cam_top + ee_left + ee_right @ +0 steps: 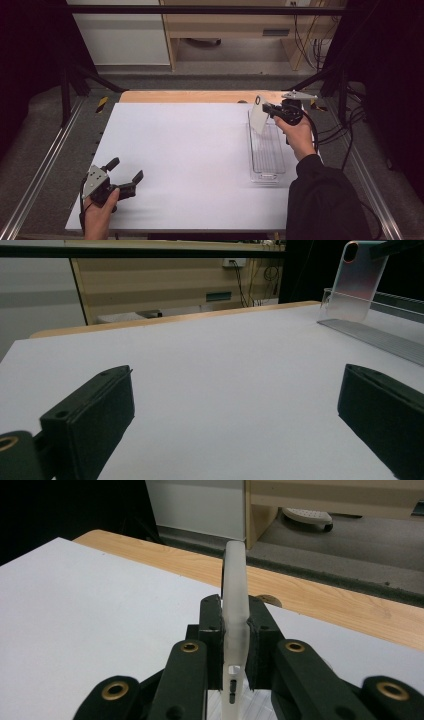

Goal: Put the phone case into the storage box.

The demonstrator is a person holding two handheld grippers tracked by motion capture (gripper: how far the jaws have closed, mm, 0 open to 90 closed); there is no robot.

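Clamped edge-on in the right gripper (268,107), a clear phone case (258,116) is held upright over the far end of the long clear tray (267,167). The tray's long axis runs near to far, directly below the case. The left gripper (126,175), jaws apart and empty, is kept well apart at the near left.

I count one clear phone case (258,118), held over the far end of the one clear tray (267,159). I have two grippers: the right (266,106) at the tray's far end, the left (125,175) well to the tray's left, on one white table (190,155).
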